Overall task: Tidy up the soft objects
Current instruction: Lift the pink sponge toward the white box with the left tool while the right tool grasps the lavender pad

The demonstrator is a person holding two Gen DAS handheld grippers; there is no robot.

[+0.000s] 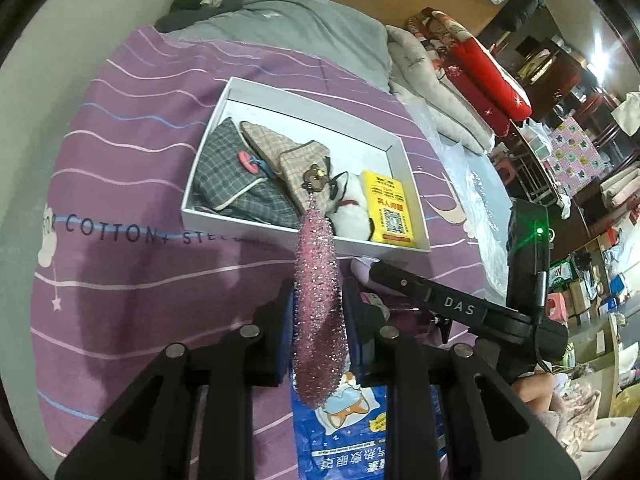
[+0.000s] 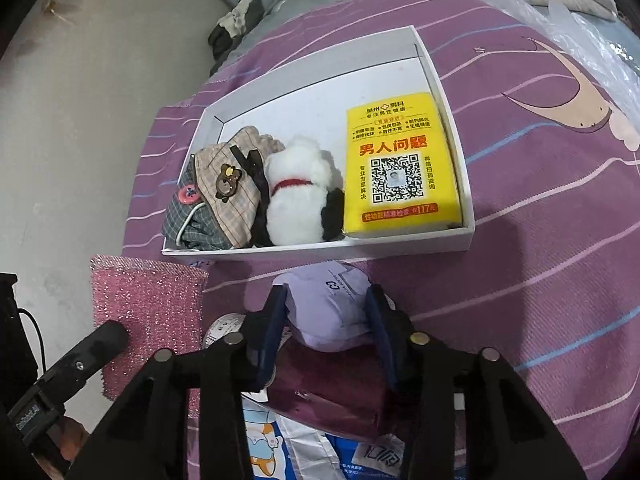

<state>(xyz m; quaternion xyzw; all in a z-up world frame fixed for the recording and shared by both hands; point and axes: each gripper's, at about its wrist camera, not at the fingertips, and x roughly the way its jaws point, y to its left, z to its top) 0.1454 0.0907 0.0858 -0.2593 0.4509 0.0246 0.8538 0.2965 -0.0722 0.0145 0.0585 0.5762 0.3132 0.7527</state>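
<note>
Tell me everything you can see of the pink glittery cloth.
The pink glittery cloth looks like a rectangular sparkly scrubbing pad, rough and tinsel-like. The left hand-held gripper pinches it, so from the left wrist view it shows edge-on, as a narrow strip standing between the fingers. From the right wrist view its broad face is seen, hanging upright beside the white box, outside it, above the purple striped bedding. Whether its lower edge touches anything is not visible.

box (image 2: 452,92) on bedspread (image 2: 540,280) — pouches (image 2: 228,192) left, plush toy (image 2: 296,200) middle, packet (image 2: 400,168) right
</note>
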